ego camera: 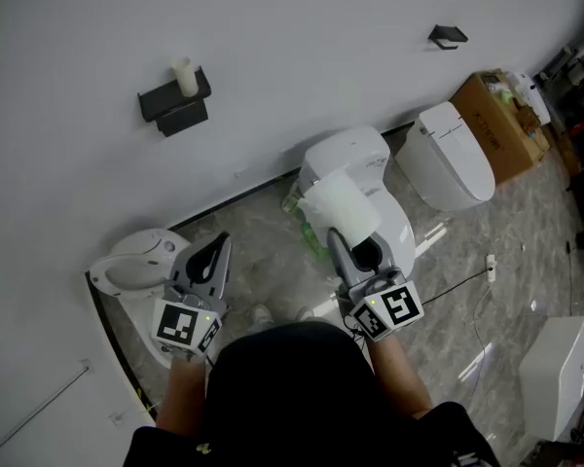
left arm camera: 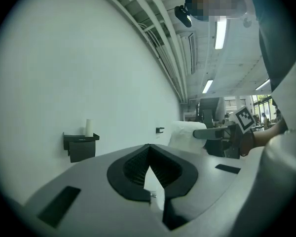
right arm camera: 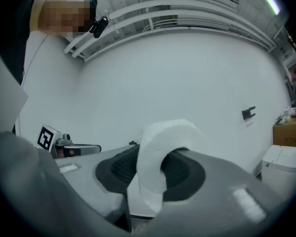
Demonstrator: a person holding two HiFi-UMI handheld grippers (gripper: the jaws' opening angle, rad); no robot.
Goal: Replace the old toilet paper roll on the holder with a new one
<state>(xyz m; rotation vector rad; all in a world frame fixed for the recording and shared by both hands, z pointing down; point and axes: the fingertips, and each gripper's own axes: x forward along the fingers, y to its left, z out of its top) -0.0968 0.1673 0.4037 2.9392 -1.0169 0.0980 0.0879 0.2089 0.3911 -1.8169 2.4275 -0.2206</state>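
Between the jaws of the right gripper (right arm camera: 155, 169) sits the new white toilet paper roll (right arm camera: 164, 147). The jaws press its soft sides so the paper looks squashed, and its hollow centre shows. Up on the plain white wall, well apart from it, the black wall-mounted holder (ego camera: 175, 107) carries the old roll, a thin cream stub (ego camera: 185, 76) standing upright on its top ledge. The left gripper (ego camera: 207, 261) points level below the holder, its jaws fully closed on nothing.

I judge the approach to the holder to be the step in hand. To do it well, free the holder first: open the empty left jaws and lift the stub straight off. Meanwhile the right should pinch its 1 roll only lightly, clear of the white ceramic toilet (ego camera: 355, 154) beneath it.
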